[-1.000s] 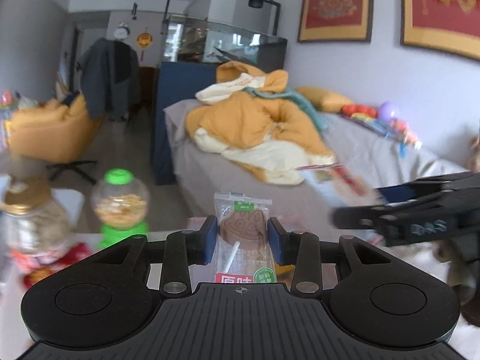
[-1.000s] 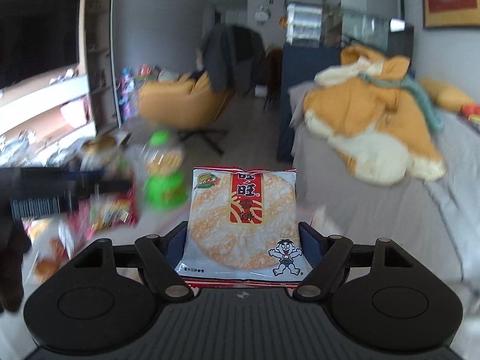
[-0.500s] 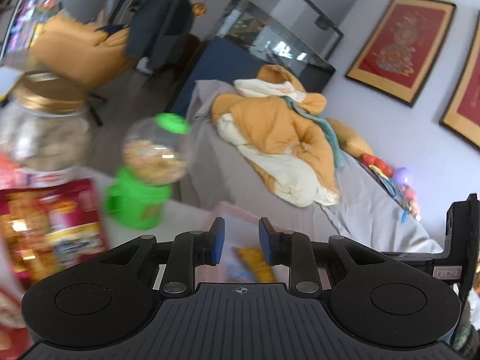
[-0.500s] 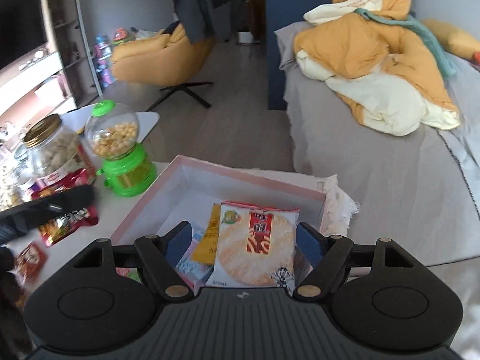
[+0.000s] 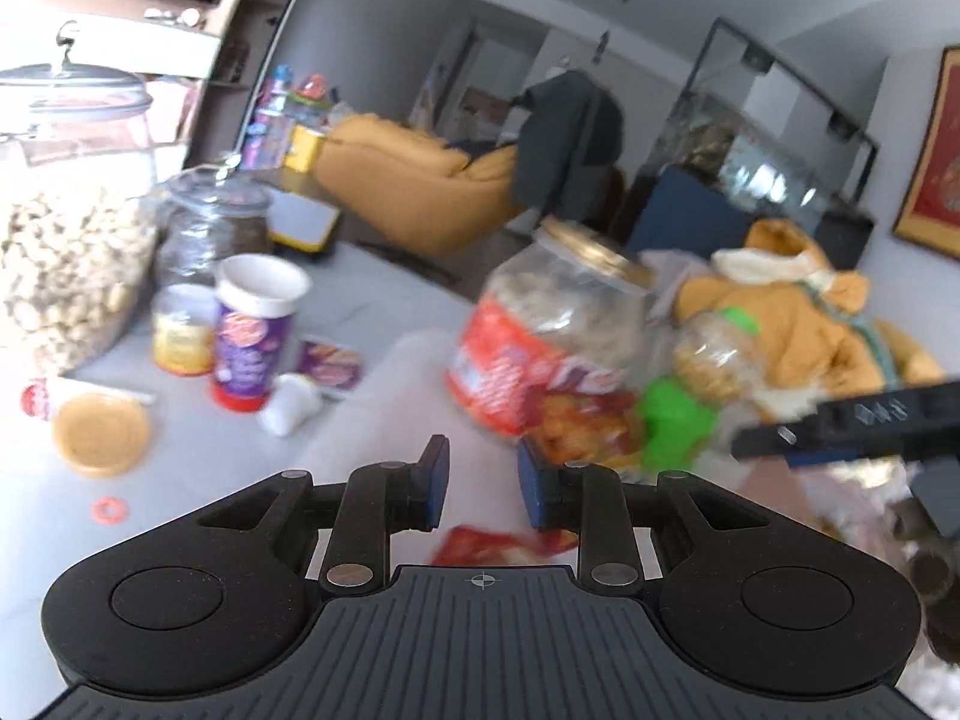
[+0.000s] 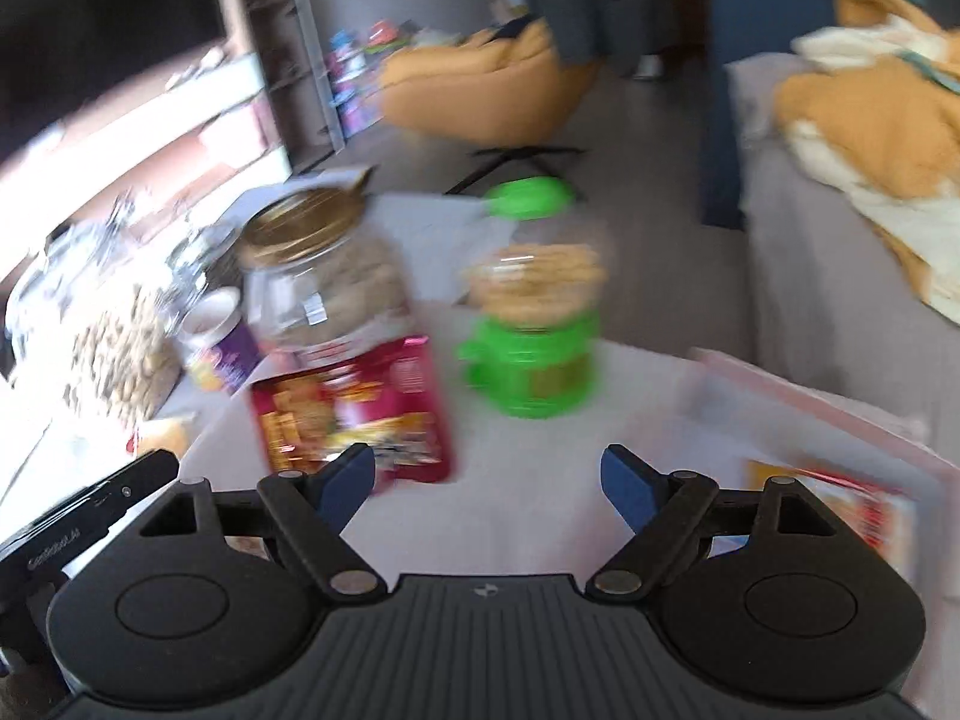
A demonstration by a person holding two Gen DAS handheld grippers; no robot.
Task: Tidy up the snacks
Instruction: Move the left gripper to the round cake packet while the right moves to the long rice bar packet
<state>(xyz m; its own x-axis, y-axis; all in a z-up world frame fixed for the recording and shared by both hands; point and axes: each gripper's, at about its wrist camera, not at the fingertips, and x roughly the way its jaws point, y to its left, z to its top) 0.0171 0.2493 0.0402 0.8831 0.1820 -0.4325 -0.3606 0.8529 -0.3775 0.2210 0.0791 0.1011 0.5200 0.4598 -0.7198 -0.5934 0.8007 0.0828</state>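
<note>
My left gripper (image 5: 483,474) is open and empty above the white table, with a red snack packet (image 5: 492,543) just below its fingers. My right gripper (image 6: 489,474) is wide open and empty. A pink-rimmed box (image 6: 840,402) at the right of the right wrist view holds the rice cracker packet (image 6: 864,510). A red snack bag (image 6: 354,414) leans on a gold-lidded jar (image 6: 324,288), next to a green candy dispenser (image 6: 534,330). The same jar (image 5: 552,324), bag (image 5: 582,426) and dispenser (image 5: 690,396) show blurred in the left wrist view.
On the left of the table stand a big glass jar of nuts (image 5: 66,252), a smaller glass jar (image 5: 210,228), a purple cup (image 5: 255,330), a yellow cup (image 5: 180,330), a round yellow lid (image 5: 99,432) and a purple packet (image 5: 330,363). The right gripper's body (image 5: 852,420) shows at right.
Both grippers have let go of their packets over the box and swung left toward the jars and loose snacks. The right jaws opened wider; the rice cracker packet now lies in the box.
</note>
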